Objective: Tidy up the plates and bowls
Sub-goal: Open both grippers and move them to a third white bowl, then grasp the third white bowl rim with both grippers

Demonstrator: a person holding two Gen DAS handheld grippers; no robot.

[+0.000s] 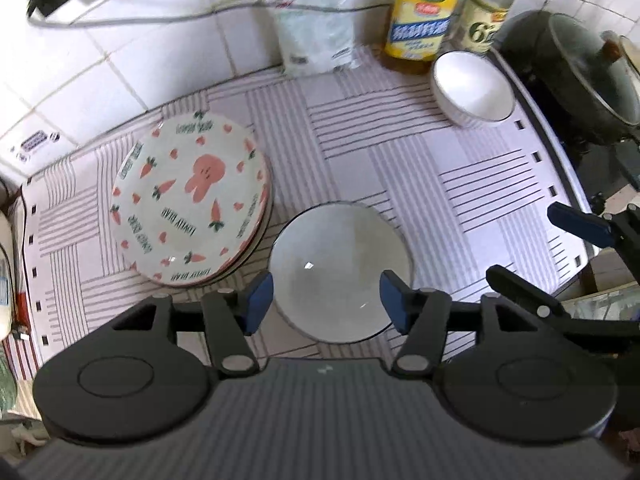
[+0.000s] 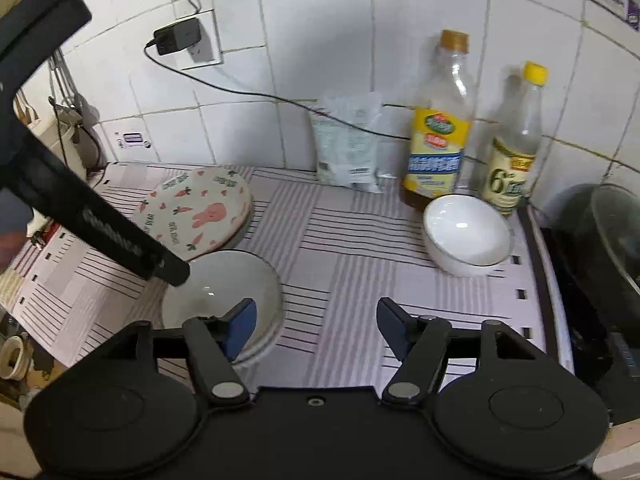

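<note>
Home kitchen — tiled wall [image 2: 320, 40], oil bottle [image 2: 438, 128], lidded pan [image 1: 580, 80]

Wall tiles [image 2: 320, 40], upper frame: glazed, glossy, white. Mat [image 1: 360, 152], centre: striped, matt, looks like plastic. Plates [image 1: 188, 196], left: glossy ceramic with a printed pattern. 2 bowls [image 1: 340, 268] [image 1: 472, 88]: smooth, glossy white. 2 bottles [image 2: 440, 120] [image 2: 516, 140], upper right: clear, with paper-like labels.

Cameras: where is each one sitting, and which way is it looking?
Left wrist: sits on the left tongs, looking steeply down at the near bowl and the stack of bunny plates; the right tongs poke in.
Right wrist: sits on the right tongs, looking down at the mat, towards the bottles; the left tongs' body crosses it.
Shared: both bowls, plates, bottles.
</note>
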